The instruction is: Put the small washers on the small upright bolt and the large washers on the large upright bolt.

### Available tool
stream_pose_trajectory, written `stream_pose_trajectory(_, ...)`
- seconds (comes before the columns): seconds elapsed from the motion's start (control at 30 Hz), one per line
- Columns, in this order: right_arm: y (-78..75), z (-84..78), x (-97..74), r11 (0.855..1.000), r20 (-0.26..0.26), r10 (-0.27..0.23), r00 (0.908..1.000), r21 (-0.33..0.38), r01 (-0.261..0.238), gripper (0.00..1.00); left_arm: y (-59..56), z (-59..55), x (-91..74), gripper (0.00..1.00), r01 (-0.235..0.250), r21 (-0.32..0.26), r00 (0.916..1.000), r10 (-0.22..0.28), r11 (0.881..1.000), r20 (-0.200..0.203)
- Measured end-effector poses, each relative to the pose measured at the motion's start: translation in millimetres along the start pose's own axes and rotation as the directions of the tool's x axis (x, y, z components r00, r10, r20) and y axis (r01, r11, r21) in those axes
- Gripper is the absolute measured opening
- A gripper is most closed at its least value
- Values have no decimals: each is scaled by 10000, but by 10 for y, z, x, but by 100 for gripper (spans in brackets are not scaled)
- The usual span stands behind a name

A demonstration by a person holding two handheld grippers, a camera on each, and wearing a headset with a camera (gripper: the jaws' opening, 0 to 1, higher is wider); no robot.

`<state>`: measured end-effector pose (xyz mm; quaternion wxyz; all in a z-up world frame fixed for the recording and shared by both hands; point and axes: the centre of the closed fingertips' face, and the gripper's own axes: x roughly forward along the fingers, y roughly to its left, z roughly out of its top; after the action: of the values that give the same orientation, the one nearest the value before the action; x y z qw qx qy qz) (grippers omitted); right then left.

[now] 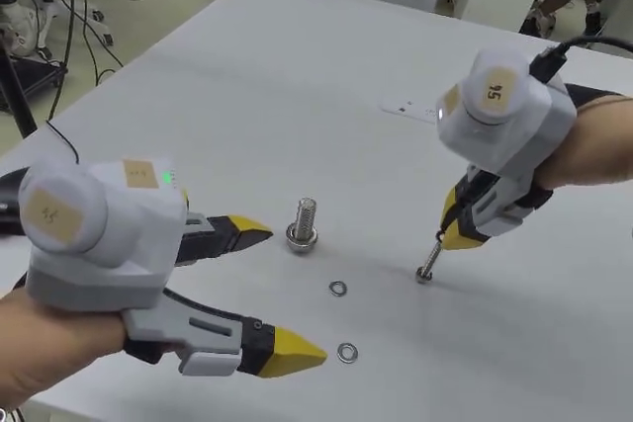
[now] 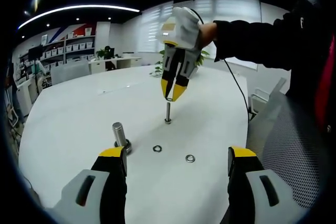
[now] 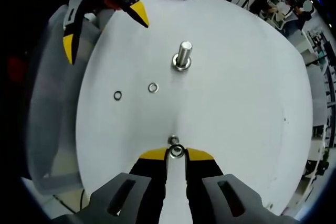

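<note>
Yellow-tipped, the right gripper (image 1: 461, 235) pinches a small washer (image 3: 177, 151) right over the small upright bolt (image 1: 429, 264) below its tips, while the left gripper (image 1: 292, 292) hangs spread, two loose washers (image 1: 338, 289) just ahead, the large upright bolt (image 1: 304, 222) ahead of its left jaw.

Two upright bolts are standing: one large bolt (image 1: 305, 212), one small bolt (image 1: 429, 264). Two loose washers (image 1: 338, 289) (image 1: 347, 352) are lying on the table (image 1: 297, 96). One more washer (image 3: 177, 151) is sitting pinched over the small bolt.
</note>
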<state>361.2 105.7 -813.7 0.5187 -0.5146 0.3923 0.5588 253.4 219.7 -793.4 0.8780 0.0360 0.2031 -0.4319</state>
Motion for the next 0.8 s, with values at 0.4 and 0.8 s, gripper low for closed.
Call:
stream_pose_trajectory(0.4,10,-29,68,9999,-71,81,9999,79,-80,13,-4,-24,2,78,-1,-28,10000,1,10000,-30)
stream_pose_trajectory(0.8,30,-27,108,9998,-39,128,9999,179,-127,13,1,-39,-16,78,-48,-64,10000,48,10000,-16)
